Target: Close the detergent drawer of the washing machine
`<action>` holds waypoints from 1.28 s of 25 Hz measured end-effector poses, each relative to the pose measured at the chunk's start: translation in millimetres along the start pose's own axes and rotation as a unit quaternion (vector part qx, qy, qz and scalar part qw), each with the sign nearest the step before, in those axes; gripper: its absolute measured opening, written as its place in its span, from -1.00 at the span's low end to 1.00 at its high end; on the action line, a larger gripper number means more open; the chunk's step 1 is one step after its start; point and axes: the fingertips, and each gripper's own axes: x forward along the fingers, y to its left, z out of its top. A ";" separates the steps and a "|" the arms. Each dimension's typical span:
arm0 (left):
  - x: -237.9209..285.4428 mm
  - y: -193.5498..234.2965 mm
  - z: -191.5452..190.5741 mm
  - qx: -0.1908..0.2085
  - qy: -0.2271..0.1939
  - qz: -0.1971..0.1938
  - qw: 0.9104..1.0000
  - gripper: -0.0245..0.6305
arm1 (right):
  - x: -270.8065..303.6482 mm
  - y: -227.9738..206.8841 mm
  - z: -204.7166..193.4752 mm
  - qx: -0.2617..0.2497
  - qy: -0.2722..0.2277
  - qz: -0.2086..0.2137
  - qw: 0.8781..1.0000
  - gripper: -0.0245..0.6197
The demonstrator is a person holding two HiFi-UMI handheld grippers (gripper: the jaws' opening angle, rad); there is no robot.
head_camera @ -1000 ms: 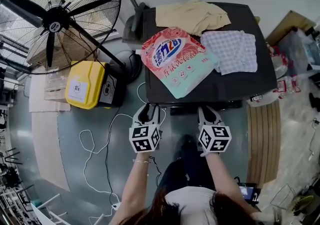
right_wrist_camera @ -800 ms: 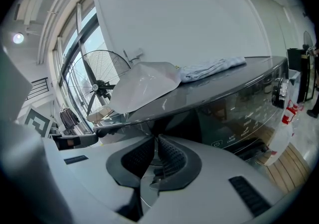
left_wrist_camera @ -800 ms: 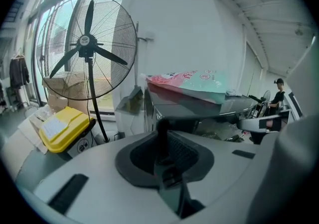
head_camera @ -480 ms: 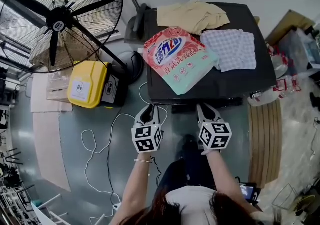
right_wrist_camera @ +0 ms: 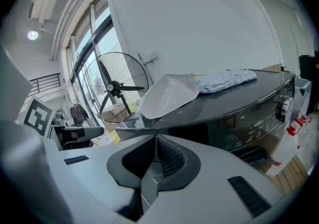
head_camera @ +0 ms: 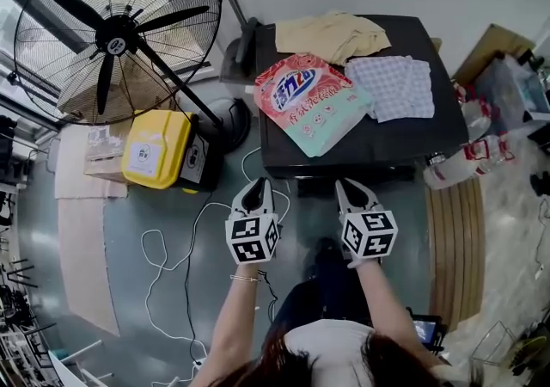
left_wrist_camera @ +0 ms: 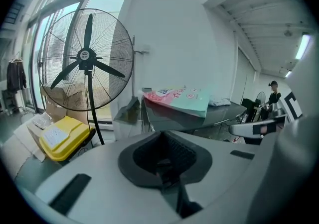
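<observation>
- Grey floor is spreading under a standing fan (head_camera: 112, 37) at 10 o'clock and the washing machine (head_camera: 387, 140) at 12 o'clock.
- Left gripper (head_camera: 256, 191) is hovering just short of the machine's front. Its jaws have just been closing and are now nearly together on nothing.
- Right gripper (head_camera: 354, 191) is hovering alongside, its jaws likewise closing to a narrow, empty gap.
- Detergent drawer is hiding under the top's near edge and I cannot make it out. The approach is probably underway, calling next for a level push toward 12 o'clock.
</observation>
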 end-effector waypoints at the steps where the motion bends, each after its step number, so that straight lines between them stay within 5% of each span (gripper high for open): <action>1: -4.2 -1.1 2.4 0.001 -0.004 -0.001 1.000 -0.82 | -3.5 2.9 1.8 -0.004 -0.003 0.001 1.000 -0.80; 17: -80.2 -28.3 40.6 0.011 -0.067 -0.040 0.997 -0.85 | -68.9 49.5 39.5 -0.083 -0.061 0.017 0.995 -0.84; 32: -152.4 -40.0 77.5 0.018 -0.121 -0.066 0.990 -0.86 | -134.6 100.4 79.8 -0.178 -0.115 0.011 0.977 -0.84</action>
